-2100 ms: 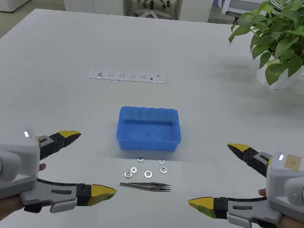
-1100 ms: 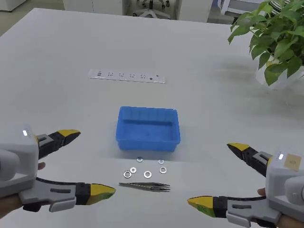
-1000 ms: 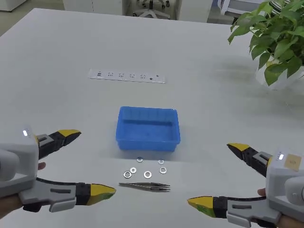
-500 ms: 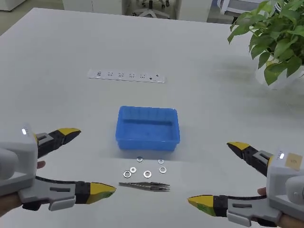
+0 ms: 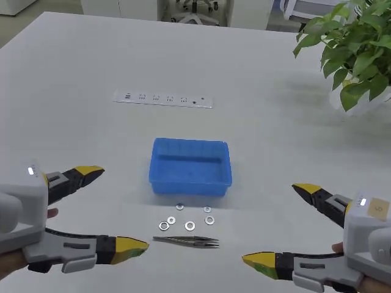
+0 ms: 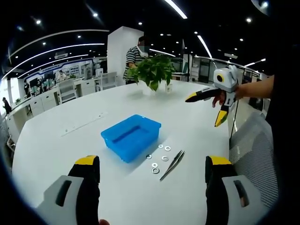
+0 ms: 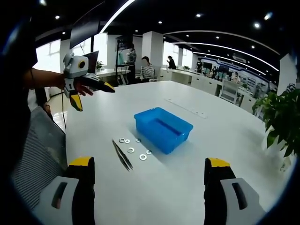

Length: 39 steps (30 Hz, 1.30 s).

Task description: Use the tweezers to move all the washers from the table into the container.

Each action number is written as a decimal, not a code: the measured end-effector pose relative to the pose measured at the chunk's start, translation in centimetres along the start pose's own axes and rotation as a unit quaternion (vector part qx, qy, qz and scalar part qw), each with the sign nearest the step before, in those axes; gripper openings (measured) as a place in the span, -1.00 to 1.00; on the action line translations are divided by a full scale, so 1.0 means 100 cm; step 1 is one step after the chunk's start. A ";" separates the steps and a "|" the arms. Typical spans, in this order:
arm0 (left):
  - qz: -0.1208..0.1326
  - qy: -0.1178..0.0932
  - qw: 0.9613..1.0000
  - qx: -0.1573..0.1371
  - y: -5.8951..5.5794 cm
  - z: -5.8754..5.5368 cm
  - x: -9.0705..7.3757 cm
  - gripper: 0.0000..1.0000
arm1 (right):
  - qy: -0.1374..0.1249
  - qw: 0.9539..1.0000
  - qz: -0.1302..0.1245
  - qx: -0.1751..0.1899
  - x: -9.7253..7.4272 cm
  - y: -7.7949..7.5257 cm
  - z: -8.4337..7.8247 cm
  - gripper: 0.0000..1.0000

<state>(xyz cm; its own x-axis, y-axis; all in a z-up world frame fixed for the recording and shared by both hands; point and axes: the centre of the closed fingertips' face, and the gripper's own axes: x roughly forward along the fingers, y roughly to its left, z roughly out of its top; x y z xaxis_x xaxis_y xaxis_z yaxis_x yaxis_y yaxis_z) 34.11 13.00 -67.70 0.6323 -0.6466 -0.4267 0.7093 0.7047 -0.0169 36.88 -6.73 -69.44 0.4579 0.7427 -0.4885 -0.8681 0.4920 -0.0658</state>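
The left claw [image 5: 123, 209] and right claw [image 5: 269, 223] both gape wide and hold nothing, one on either side of the tweezers [image 5: 186, 240] on the table [image 5: 275, 122]. The washers [image 5: 189, 226] lie between the tweezers and the container [image 5: 190, 185]

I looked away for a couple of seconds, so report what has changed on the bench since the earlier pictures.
Nothing has visibly moved; only the head view shifted slightly. The left tool and right tool still hover open at either side, holding nothing. The tweezers still lie on the table, with the six washers between them and the blue container.
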 end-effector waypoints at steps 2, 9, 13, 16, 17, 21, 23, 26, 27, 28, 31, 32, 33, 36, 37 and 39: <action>0.000 0.000 1.000 0.000 0.000 0.000 0.000 0.99 | 0.000 1.000 0.000 -0.001 0.000 0.000 0.000 0.96; 0.000 -0.001 1.000 0.000 0.001 0.001 0.000 0.99 | 0.002 1.000 0.000 -0.002 -0.001 0.000 0.000 0.95; -0.002 0.000 1.000 0.002 0.000 0.001 0.000 0.98 | 0.003 1.000 0.003 -0.006 -0.001 0.000 0.000 0.95; -0.004 0.003 1.000 0.006 0.001 0.001 0.000 0.97 | 0.005 1.000 0.005 -0.011 -0.001 -0.001 0.000 0.94; -0.004 0.003 1.000 0.007 0.002 0.001 0.000 0.97 | 0.005 1.000 0.005 -0.012 -0.001 -0.002 0.000 0.94; -0.004 0.004 1.000 0.008 0.005 0.002 0.000 0.96 | 0.006 1.000 0.006 -0.015 -0.001 -0.005 0.001 0.93; -0.005 0.005 1.000 0.009 0.006 0.002 0.000 0.96 | 0.008 1.000 0.007 -0.018 0.000 -0.006 0.001 0.92; -0.012 0.014 1.000 0.014 0.006 -0.001 0.002 0.93 | 0.012 1.000 0.013 -0.023 0.001 -0.007 0.001 0.89; -0.014 0.016 1.000 0.015 0.005 -0.001 0.003 0.92 | 0.017 0.999 0.017 -0.025 0.002 -0.007 0.000 0.89; -0.016 0.018 1.000 0.017 0.006 -0.002 0.003 0.91 | 0.019 0.999 0.018 -0.028 0.003 -0.008 0.000 0.88; -0.024 0.022 0.999 0.025 0.006 -0.003 0.005 0.85 | 0.021 0.999 0.025 -0.036 0.005 -0.010 0.003 0.86; -0.026 0.023 0.999 0.028 0.006 -0.003 0.005 0.83 | 0.022 0.999 0.026 -0.039 0.005 -0.011 0.004 0.85; -0.029 0.026 0.999 0.029 0.006 -0.004 0.006 0.82 | 0.023 0.998 0.028 -0.042 0.006 -0.011 0.005 0.84; -0.035 0.029 0.998 0.035 0.007 -0.003 0.008 0.77 | 0.027 0.998 0.036 -0.050 0.008 -0.011 0.007 0.81; -0.038 0.031 0.998 0.039 0.008 -0.003 0.009 0.76 | 0.029 0.997 0.040 -0.053 0.009 -0.011 0.008 0.79; -0.045 0.035 0.997 0.048 0.008 -0.003 0.011 0.71 | 0.034 0.996 0.049 -0.062 0.012 -0.010 0.008 0.75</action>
<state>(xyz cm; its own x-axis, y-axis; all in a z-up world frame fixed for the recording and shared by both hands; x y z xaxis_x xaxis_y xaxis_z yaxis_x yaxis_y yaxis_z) 35.32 12.91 -68.46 0.5440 -0.6816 -0.4895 0.7906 0.6117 0.0268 38.42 -5.98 -69.28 0.3585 0.7499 -0.5560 -0.9272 0.3550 -0.1192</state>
